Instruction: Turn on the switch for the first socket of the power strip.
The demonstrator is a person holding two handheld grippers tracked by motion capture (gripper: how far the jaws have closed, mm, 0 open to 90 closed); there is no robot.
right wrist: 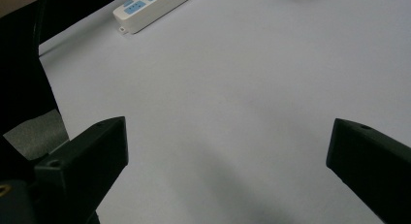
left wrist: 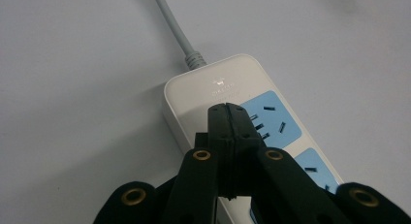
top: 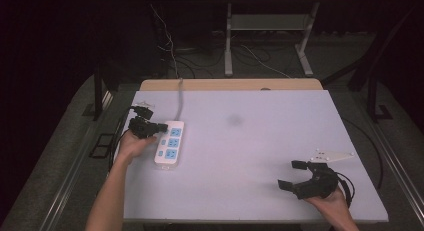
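Observation:
A white power strip (top: 169, 143) with blue socket faces lies at the left of the white table, its grey cable (top: 179, 98) running to the far edge. My left gripper (top: 162, 126) is shut with nothing between its jaws, its tips over the cable end of the strip (left wrist: 228, 88). In the left gripper view the closed jaws (left wrist: 226, 112) sit just above the first blue socket (left wrist: 269, 120). My right gripper (top: 291, 175) rests at the front right, jaws wide open and empty. The strip (right wrist: 152, 6) lies far off in the right gripper view.
The table's wooden far edge (top: 230, 84) borders a dark floor with cables and a desk frame (top: 270, 36). A faint grey smudge (top: 234, 121) marks the table's middle. The table's left edge drops to grey floor (right wrist: 36, 132) in the right gripper view.

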